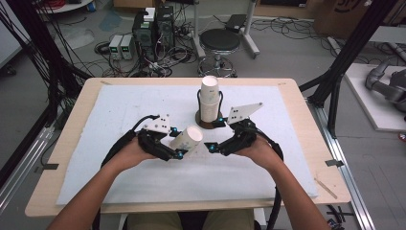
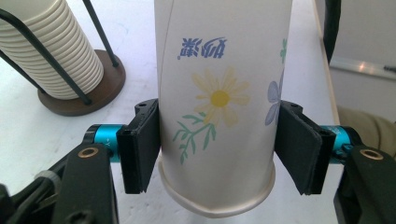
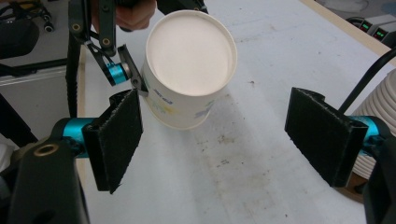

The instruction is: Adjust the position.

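The left hand-held gripper (image 2: pixel 217 149) pinches a white paper cup with a yellow flower (image 2: pixel 219 102) near its rim, just above the white worktop (image 1: pixel 119 110). The cup looks light and thin, so squeeze softly. The right hand-held gripper (image 3: pixel 215 144) is spread wide, holding nothing.

Paper cup (image 2: pixel 219 107): closed end cut off by the top edge in the left gripper view; printed characters too small to be read.

Stack of cups (image 2: pixel 51 51): top cut off in the left gripper view; largely hidden behind the right jaw in the right gripper view.

Stand base (image 2: pixel 84 93): partly hidden beneath the stack.

Floor equipment (image 1: pixel 143 33): blurred, details not discernible.
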Demonstrator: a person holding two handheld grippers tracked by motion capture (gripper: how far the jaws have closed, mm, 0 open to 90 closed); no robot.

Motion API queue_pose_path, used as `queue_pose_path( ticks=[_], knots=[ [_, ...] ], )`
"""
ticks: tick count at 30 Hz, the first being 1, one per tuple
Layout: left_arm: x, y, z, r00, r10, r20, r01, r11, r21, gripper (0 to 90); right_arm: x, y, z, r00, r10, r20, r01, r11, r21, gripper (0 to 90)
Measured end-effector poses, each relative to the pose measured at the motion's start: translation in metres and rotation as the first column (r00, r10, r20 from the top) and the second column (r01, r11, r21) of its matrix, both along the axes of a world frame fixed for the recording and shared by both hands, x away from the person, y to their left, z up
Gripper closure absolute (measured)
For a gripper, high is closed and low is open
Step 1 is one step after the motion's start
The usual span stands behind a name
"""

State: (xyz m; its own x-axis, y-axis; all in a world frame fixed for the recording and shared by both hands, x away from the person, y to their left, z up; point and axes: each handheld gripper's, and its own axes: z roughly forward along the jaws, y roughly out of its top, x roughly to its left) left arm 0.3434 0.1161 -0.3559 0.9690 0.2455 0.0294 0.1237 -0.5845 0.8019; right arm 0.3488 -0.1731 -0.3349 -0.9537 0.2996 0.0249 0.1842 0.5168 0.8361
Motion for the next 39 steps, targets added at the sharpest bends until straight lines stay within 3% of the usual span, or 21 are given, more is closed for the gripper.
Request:
queue_pose_path(
  ticks=[11, 19, 30, 33, 34, 39],
  knots=[
    [0.003, -0.007, 0.019, 0.9984, -0.048, 0.032, 0.044, 0.9914, 0.123, 35.0, 0.002, 0.002, -0.004, 0.9998, 0.020, -0.004, -0.020, 0.999, -0.038, 19.3],
    [0.003, -0.013, 0.021, 0.9958, -0.088, 0.025, 0.082, 0.9765, 0.199, 35.0, 0.004, 0.009, -0.004, 0.9988, 0.049, -0.004, -0.050, 0.997, -0.057, 19.3],
    [0.002, -0.018, 0.018, 0.9923, -0.124, -0.009, 0.123, 0.9676, 0.220, 35.3, 0.008, 0.032, 0.002, 0.9907, 0.136, 0.008, -0.134, 0.983, -0.128, 19.6],
    [0.003, -0.019, 0.016, 0.9898, -0.142, -0.011, 0.140, 0.9587, 0.247, 35.3, 0.008, 0.037, 0.001, 0.9879, 0.155, -0.001, -0.154, 0.978, -0.144, 20.1],
    [0.002, -0.020, 0.015, 0.9905, -0.136, -0.021, 0.137, 0.9619, 0.236, 35.3, 0.008, 0.039, 0.001, 0.9870, 0.161, -0.001, -0.159, 0.976, -0.148, 20.2],
    [0.003, -0.022, 0.013, 0.9891, -0.145, -0.023, 0.146, 0.9592, 0.242, 35.4, 0.009, 0.045, -0.002, 0.9787, 0.205, -0.009, -0.204, 0.965, -0.167, 27.4]
  ],
)
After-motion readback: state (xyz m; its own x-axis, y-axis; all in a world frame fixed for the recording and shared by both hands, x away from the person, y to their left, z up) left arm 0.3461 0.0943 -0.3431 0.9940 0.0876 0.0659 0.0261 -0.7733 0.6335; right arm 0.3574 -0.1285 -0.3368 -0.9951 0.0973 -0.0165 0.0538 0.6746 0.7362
